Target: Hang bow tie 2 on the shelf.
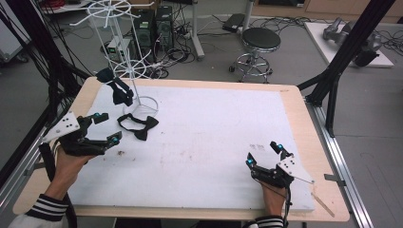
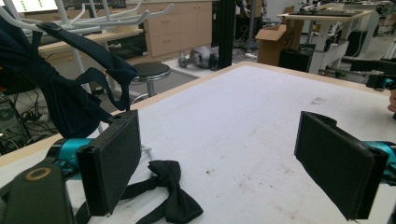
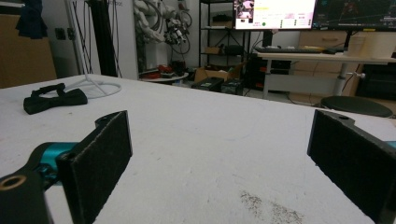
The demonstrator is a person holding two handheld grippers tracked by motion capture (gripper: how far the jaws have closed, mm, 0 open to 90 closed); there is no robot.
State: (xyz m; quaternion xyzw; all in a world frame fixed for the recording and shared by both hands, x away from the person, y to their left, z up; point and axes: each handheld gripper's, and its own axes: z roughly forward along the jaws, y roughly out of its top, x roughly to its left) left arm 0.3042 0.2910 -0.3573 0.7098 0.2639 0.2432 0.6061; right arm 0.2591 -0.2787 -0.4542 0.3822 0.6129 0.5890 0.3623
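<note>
In the high view the left gripper (image 1: 107, 127) sits at about nine o'clock on the white table (image 1: 214, 128), held in the person's left hand (image 1: 66, 166), with its two black jaws spread wide apart and nothing between them. Just beyond its jaws, toward two o'clock from it, a black bow tie (image 1: 140, 127) lies flat on the table top, its strap curled in a loop to the left of the knot. The same bow tie (image 2: 170, 191) shows in the left gripper view, low between the spread jaws and nearer the left one, not touched by either. Behind the bow tie, at about eleven o'clock on the table, stands a white wire rack (image 1: 126, 57) on a ring base, and a dark bow tie (image 1: 116, 88) hangs from one of its lower arms. The right gripper (image 1: 264, 154) rests at about five o'clock on the table, well apart from the bow tie, its jaws likewise open and empty. In the right gripper view the bow tie (image 3: 55, 99) lies far off at ten o'clock, beside the rack's ring base (image 3: 95, 86).
</note>
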